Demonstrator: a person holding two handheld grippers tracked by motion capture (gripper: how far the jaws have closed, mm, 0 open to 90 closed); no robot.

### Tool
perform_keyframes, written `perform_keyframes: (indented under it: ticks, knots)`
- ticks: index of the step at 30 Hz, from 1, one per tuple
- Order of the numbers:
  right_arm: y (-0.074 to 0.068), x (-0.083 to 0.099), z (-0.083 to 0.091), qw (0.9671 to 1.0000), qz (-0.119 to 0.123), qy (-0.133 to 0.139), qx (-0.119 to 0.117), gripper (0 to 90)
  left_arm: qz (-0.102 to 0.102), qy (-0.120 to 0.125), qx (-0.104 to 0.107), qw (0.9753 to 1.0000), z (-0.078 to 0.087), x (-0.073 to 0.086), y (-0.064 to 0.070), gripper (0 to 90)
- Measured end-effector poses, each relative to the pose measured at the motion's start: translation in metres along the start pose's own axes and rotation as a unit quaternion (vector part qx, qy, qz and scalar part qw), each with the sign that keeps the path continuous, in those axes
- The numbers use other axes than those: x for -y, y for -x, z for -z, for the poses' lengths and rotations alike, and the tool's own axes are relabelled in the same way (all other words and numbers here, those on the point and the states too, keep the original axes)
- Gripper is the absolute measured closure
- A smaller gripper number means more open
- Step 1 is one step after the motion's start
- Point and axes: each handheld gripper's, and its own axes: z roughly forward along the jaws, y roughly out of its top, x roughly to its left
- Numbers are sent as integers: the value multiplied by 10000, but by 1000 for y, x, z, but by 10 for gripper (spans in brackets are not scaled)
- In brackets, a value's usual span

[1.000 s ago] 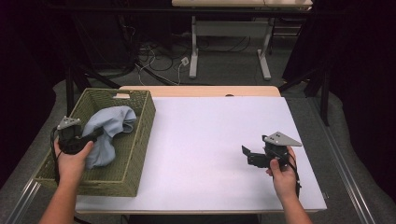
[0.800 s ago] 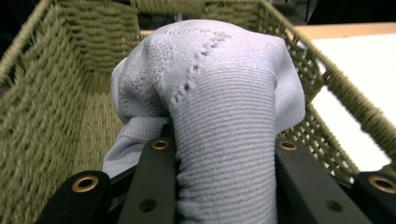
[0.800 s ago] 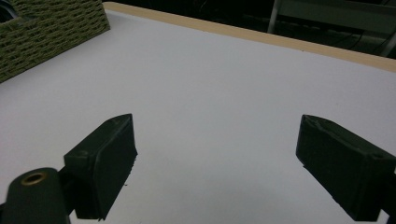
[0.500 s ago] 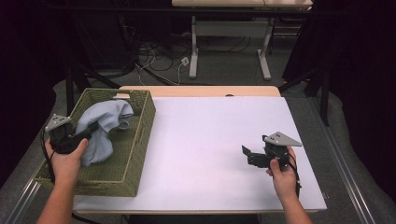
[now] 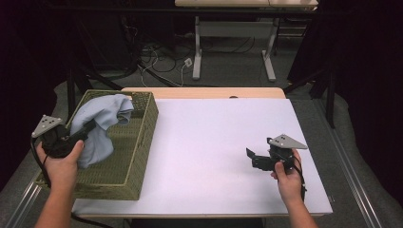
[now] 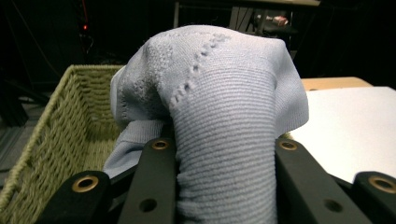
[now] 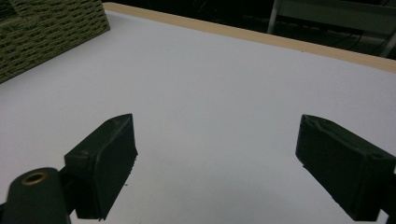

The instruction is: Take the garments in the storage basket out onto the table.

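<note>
While clamped on cloth, left tool.

A lab or studio is being suggested: a white-topped table is being surrounded by black curtains, floor cables (loosely tangled) and desk legs.

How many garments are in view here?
1: a pale blue knitted garment, clamped by the left gripper above the woven wicker basket. Others may lie hidden beneath.
</note>
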Motion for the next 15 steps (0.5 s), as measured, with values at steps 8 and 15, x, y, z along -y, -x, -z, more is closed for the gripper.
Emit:
perform_keyframes:
  ticks: [8, 15]
  knots:
    - [0, 0, 0, 10000, 2, 3, 2, 118, -67, 260, 115, 9996, 12, -8, 11, 728]
    - [0, 0, 0, 10000, -10, 32, 10, 119, -99, 385, 203, 9990, 19, -12, 19, 728]
